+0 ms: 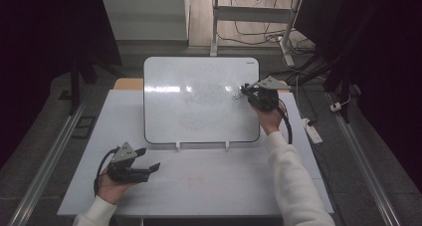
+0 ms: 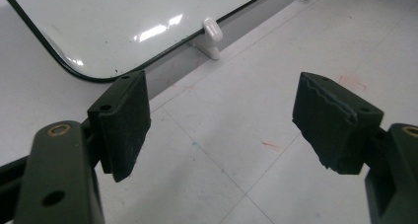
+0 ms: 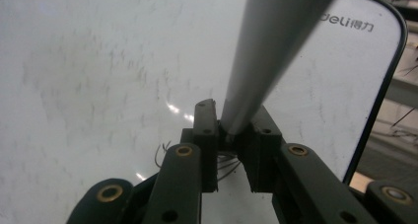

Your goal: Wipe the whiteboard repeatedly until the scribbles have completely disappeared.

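Left gripper [image 1: 149, 167] rests idle on the tabletop [image 1: 224, 186], fingers spread; right gripper [image 3: 229, 135] pinches a grey marker [image 3: 266, 51] against the propped whiteboard [image 1: 199, 101], likely writing.

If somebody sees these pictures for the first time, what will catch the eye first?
First the whiteboard, propped at the far side of the table, with faint scribbles near its right edge. There the right tongs are shut on a grey pen at the board. The left tongs rest open near the table's front left.
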Demonstrator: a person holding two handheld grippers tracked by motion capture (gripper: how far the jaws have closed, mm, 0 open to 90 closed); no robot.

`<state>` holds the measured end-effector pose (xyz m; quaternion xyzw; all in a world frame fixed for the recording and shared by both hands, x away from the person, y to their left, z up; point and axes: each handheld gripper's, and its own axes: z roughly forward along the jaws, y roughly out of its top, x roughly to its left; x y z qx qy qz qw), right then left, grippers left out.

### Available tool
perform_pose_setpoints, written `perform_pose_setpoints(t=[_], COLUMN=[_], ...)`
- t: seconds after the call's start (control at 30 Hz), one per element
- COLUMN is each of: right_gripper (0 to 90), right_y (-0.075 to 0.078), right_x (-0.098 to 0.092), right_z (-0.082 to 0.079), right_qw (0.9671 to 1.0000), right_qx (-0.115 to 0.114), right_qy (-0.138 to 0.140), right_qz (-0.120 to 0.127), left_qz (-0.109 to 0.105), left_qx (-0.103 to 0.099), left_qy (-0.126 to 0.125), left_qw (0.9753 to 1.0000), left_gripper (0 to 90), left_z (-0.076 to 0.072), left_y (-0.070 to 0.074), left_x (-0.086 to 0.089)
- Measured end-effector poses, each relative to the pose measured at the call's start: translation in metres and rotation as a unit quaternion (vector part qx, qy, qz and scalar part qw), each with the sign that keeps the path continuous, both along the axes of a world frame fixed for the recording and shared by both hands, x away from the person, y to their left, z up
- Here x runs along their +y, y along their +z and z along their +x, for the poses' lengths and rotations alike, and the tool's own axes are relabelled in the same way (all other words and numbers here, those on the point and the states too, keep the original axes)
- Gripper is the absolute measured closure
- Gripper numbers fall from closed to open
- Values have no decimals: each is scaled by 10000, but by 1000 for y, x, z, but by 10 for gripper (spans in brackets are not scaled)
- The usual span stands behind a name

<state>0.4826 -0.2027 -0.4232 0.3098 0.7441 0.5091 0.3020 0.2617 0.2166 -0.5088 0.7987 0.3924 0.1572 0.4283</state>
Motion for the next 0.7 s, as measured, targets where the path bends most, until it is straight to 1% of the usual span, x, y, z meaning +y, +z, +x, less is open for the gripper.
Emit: perform_pose_setpoints(t=[0.03, 0.07, 0.1, 0.13, 0.17, 0.2, 0.23, 0.27, 0.3, 0.33, 0.37, 0.4, 0.43, 0.47, 0.5, 0.53, 0.57, 0.6, 0.63, 0.7], right_gripper=[775, 775, 775, 774, 775, 775, 774, 774, 775, 775, 775, 775, 775, 775, 775, 775, 775, 775, 775, 775], right_y=[3, 3, 6, 8, 7, 5, -2, -2, -6, -8, -3, -3, -1, 1, 2, -2, -4, -4, -6, -4], right_x=[-5, -5, -10, -16, -18, -16, -3, -3, 5, 10, 5, 5, -1, -5, -6, 5, 12, 12, 19, 17], right_z=[3, 3, 5, 7, 9, 6, -2, -2, -7, -10, -4, -4, 0, 4, 6, 2, -1, -1, -4, -2], right_qw=[10000, 10000, 9995, 9989, 9985, 9982, 9997, 9997, 10000, 9996, 10000, 10000, 9996, 9987, 9977, 9987, 9995, 9995, 9998, 9999], right_qx=[-27, -27, -79, -79, 18, 41, 107, 107, 25, -110, -39, -39, -23, 3, 89, 65, 38, 38, -25, -67], right_qy=[-62, -62, -298, -425, -424, -447, -101, -101, 84, 121, 20, 20, -179, -297, -328, -183, 2, 2, 158, 119], right_qz=[-28, -28, 47, 166, 341, 394, 193, 193, 6, -219, -36, -36, 201, 413, 581, 475, 317, 317, 123, 88], left_qz=[6, 11, 9, 5, 0, -2, 6, 3, 10, 19, 35, 45, 43, 44, 42, 36, 29, 41, 40, 45], left_qx=[-5, -23, -33, -40, -47, -42, -38, -27, -9, -5, -4, -12, -23, -32, -38, -35, -23, -11, -1, -1], left_qy=[-9, -14, -24, -26, -28, -27, -33, -29, -39, -33, -32, -41, -52, -53, -54, -47, -43, -37, -36, -44], left_qw=[10000, 10000, 10000, 10000, 10000, 10000, 10000, 10000, 10000, 10000, 10000, 10000, 10000, 10000, 10000, 10000, 10000, 10000, 10000, 10000], left_gripper=[233, 233, 233, 233, 234, 233, 234, 234, 233, 233, 233, 233, 234, 234, 234, 235, 235, 235, 235, 235], left_z=[0, -1, -2, -2, -2, -2, -1, -1, 0, 0, 0, 0, -1, -2, -2, -2, -1, 0, 0, 0], left_y=[0, 1, 1, 1, 1, 1, 1, 1, 0, 0, 0, 0, 1, 1, 1, 1, 1, 0, 0, 0], left_x=[0, -1, -1, -1, -1, -1, -1, -1, -1, -2, -2, -3, -3, -3, -3, -3, -3, -2, -2, -2])
